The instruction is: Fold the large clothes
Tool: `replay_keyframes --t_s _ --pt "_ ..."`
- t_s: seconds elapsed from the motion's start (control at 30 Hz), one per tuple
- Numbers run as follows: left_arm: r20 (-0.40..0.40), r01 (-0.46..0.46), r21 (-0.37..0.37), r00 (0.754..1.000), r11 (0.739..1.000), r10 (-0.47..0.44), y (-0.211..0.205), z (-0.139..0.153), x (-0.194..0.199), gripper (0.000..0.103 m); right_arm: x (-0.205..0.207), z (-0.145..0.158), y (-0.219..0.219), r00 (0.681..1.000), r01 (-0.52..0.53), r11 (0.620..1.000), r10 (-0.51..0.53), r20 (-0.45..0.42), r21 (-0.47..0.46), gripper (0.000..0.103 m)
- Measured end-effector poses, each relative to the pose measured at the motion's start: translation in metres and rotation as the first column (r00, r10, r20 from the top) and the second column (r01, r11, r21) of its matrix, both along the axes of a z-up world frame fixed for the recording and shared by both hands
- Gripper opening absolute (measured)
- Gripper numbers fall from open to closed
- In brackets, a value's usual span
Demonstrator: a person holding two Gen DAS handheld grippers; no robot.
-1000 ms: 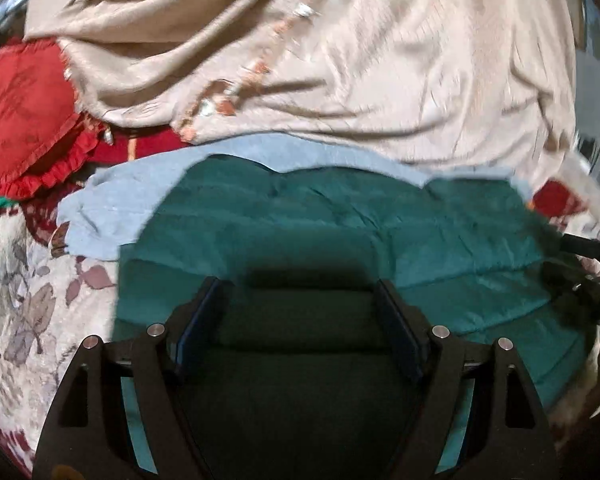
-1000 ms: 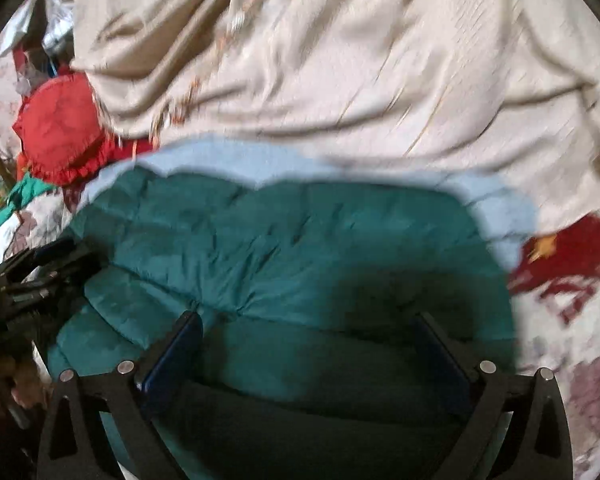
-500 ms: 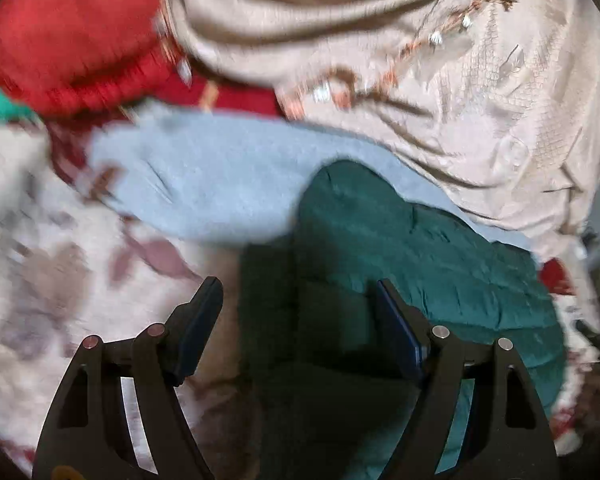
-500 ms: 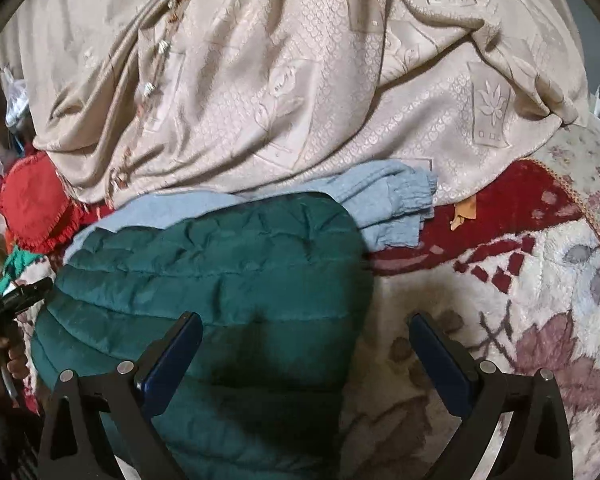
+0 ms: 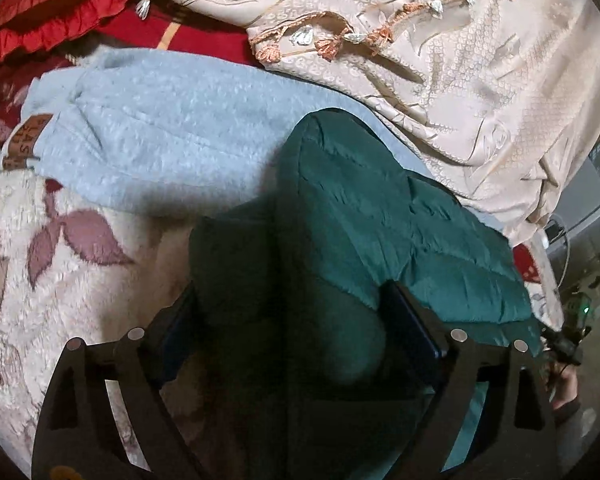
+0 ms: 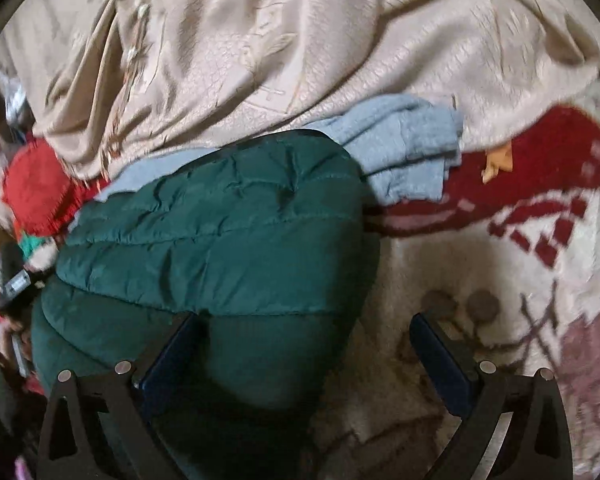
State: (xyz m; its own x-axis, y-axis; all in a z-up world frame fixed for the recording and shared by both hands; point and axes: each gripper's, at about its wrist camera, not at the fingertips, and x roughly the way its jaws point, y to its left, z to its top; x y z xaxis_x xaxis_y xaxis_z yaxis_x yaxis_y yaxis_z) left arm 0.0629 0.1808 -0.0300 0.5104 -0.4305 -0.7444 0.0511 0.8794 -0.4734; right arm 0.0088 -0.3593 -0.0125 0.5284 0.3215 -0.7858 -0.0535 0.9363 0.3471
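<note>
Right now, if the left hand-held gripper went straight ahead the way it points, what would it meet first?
Most likely the green quilted jacket: its folded edge already bulges between the opening jaws of the left hand-held gripper. The light blue sweater lies farther on; depth is hard to judge.

Since a second ago the green quilted jacket (image 5: 400, 232) has folded into a narrower bundle, uncovering the grey garment (image 5: 172, 140) and floral rug (image 5: 60, 264), while the left gripper (image 5: 288, 320) is opening around its end.
</note>
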Motion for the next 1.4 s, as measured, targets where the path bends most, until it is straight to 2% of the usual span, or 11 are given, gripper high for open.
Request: replay_keyframes --t_s 0.17,0.33,0.43,0.57,0.67,0.8,0.9,0.97,1.07,1.2,1.4 --pt "0.014 0.009 0.049 1.000 0.999 -0.009 -0.005 -0.001 -0.002 0.091 0.005 -0.021 -0.017 1.000 -0.016 0.987 0.016 0.002 0.158 0.103" --pt "0.026 0.009 0.089 1.000 0.996 -0.011 -0.008 -0.001 -0.002 0.084 0.018 -0.027 -0.020 0.999 -0.044 0.971 0.040 0.023 0.236 0.103" --pt "0.037 0.010 0.103 0.999 0.995 -0.014 -0.010 0.000 -0.003 0.079 0.025 -0.026 -0.013 0.992 -0.123 0.951 0.115 0.043 0.282 0.103" --pt "0.067 0.005 0.127 0.998 0.992 -0.014 -0.012 0.003 -0.005 0.063 0.028 -0.025 -0.003 0.979 -0.203 0.928 0.190 0.073 0.313 0.087" --pt "0.069 0.005 0.113 0.998 0.994 -0.013 -0.010 0.002 -0.005 0.062 0.028 -0.030 -0.006 0.982 -0.186 0.922 0.177 0.058 0.339 0.082" --pt "0.064 0.002 0.100 0.998 0.995 -0.009 -0.009 0.001 -0.004 0.068 0.027 -0.027 0.000 0.980 -0.200 0.928 0.191 0.060 0.313 0.081" --pt "0.074 -0.003 0.113 0.997 0.994 -0.005 -0.011 0.003 -0.005 0.068 0.026 -0.019 0.005 0.979 -0.205 0.948 0.192 0.074 0.244 0.069" --pt "0.102 -0.002 0.130 0.995 0.991 -0.011 -0.014 0.007 -0.008 0.047 0.021 -0.002 0.016 0.972 -0.221 0.966 0.208 0.108 0.135 0.052" --pt "0.165 -0.017 0.212 0.986 0.977 -0.018 -0.024 0.021 -0.020 0.030 0.013 0.018 0.024 0.966 -0.214 0.976 0.205 0.154 0.038 0.037" --pt "0.239 -0.075 0.278 0.971 0.958 0.007 -0.031 0.043 -0.037 0.025 -0.010 0.055 0.040 0.943 -0.184 0.977 0.207 0.260 -0.110 0.031" --pt "0.237 -0.091 0.180 0.970 0.979 0.047 -0.032 0.085 -0.059 0.023 -0.052 0.116 0.037 0.886 -0.134 0.966 0.217 0.411 -0.222 0.029"
